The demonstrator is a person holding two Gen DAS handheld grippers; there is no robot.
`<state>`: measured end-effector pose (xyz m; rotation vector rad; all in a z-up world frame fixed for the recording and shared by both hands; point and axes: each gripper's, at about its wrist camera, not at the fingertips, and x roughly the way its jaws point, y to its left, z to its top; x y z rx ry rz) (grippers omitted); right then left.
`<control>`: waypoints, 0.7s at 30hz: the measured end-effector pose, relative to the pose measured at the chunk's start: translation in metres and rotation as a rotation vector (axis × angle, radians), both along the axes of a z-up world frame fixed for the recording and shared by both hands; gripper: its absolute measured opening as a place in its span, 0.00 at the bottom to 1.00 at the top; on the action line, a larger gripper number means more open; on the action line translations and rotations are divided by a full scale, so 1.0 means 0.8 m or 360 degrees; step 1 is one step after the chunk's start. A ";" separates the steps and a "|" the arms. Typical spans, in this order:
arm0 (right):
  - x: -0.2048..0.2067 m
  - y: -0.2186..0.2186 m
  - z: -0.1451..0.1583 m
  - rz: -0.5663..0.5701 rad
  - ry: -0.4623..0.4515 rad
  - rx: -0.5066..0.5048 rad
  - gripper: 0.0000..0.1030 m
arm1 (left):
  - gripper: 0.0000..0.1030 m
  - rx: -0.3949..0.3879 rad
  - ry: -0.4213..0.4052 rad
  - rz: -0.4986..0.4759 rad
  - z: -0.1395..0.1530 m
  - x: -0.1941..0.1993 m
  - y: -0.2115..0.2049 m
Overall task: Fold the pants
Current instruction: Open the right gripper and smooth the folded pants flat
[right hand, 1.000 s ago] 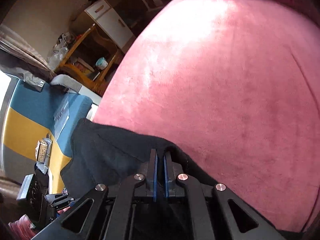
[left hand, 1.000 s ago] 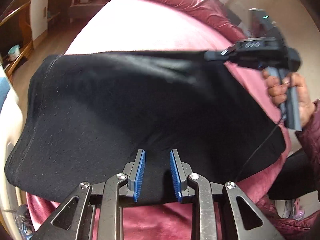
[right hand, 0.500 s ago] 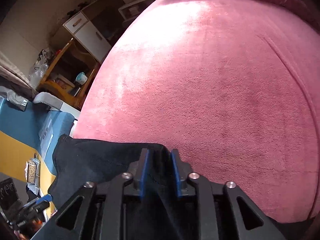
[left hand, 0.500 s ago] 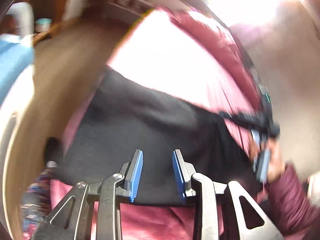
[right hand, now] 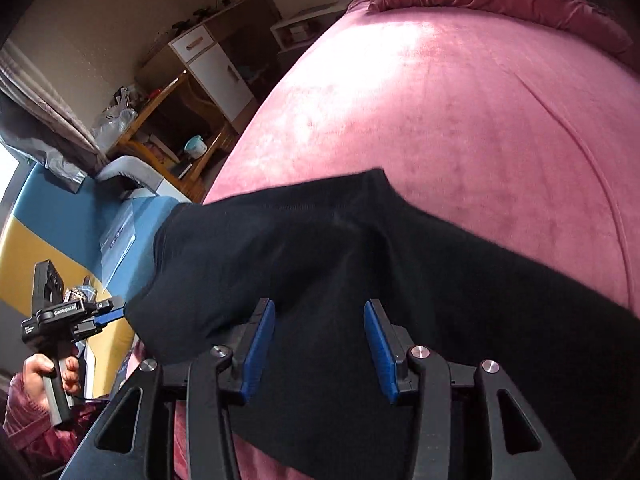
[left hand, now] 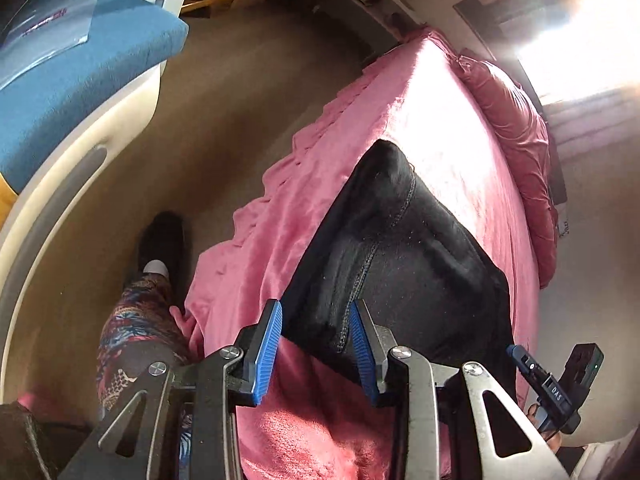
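Lying on pink bed [right hand: 460, 100], black pants [right hand: 320, 248], both tongs (left [left hand: 316, 344], right [right hand: 320, 344]) just opened, empty.

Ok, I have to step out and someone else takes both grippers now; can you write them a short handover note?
Left gripper: open, its jaws have just been opening; a seamed edge of the black pants lies between the fingers, not pressed.
Right gripper: open, its jaws have just been opening, over the pants, nothing gripped.
Pants: folded bundle on the pink bed cover, near the edge.
Done: at least one fold laid down and let go.
Left: check the shape, fold again or smooth if needed.
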<state>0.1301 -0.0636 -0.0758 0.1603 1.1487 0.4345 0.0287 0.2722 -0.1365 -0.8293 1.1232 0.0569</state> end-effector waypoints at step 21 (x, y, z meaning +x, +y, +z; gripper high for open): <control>-0.070 -0.004 -0.055 -0.0093 0.0118 -0.0041 0.47 | 0.26 0.0388 0.0078 -0.0087 -0.007 0.010 -0.032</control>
